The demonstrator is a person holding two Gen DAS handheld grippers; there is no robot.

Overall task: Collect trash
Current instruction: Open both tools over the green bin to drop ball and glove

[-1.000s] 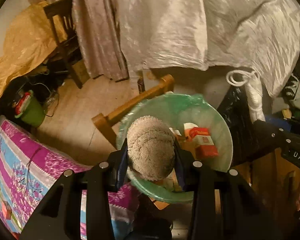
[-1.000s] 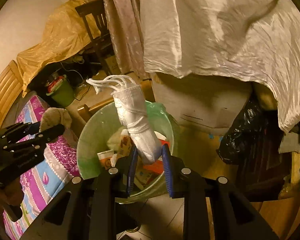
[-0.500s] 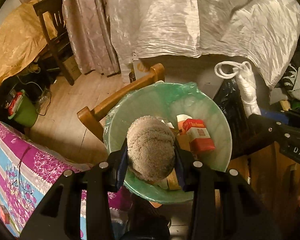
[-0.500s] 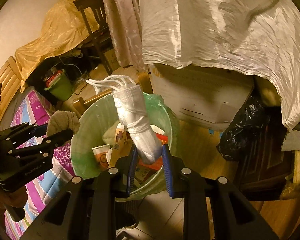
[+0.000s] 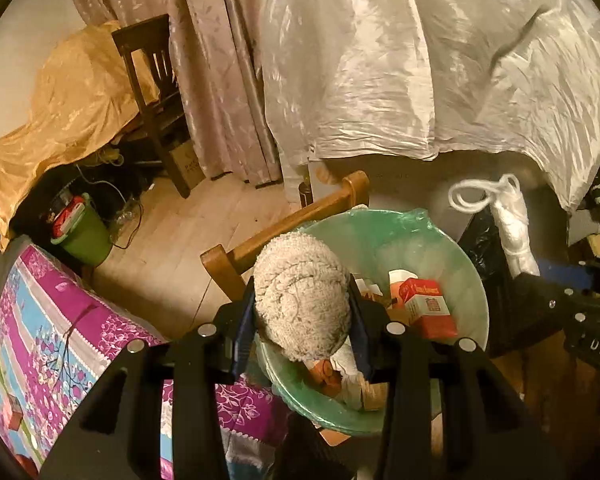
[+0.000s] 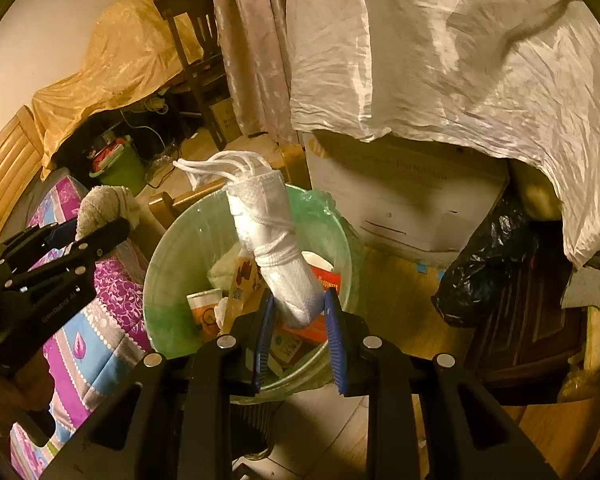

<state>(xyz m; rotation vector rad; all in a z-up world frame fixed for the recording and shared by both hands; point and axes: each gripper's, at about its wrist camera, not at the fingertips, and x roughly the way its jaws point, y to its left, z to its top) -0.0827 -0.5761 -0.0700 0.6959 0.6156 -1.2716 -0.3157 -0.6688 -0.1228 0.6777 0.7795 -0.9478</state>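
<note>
Fingers of both grippers stayed clamped, left gripper (image 5: 303, 320) on the woolly bundle (image 5: 302, 300), right gripper (image 6: 300, 320) on the white roll (image 6: 276, 248); both had drifted over the bin (image 6: 168, 264), ready to drop.

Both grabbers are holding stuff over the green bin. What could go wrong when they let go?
The fuzzy beige bundle in the left gripper hangs near the trash bin's rim, so it might fall outside onto the floral blanket. The white rolled bundle in the right gripper has loose strings that could snag the fingers.
</note>
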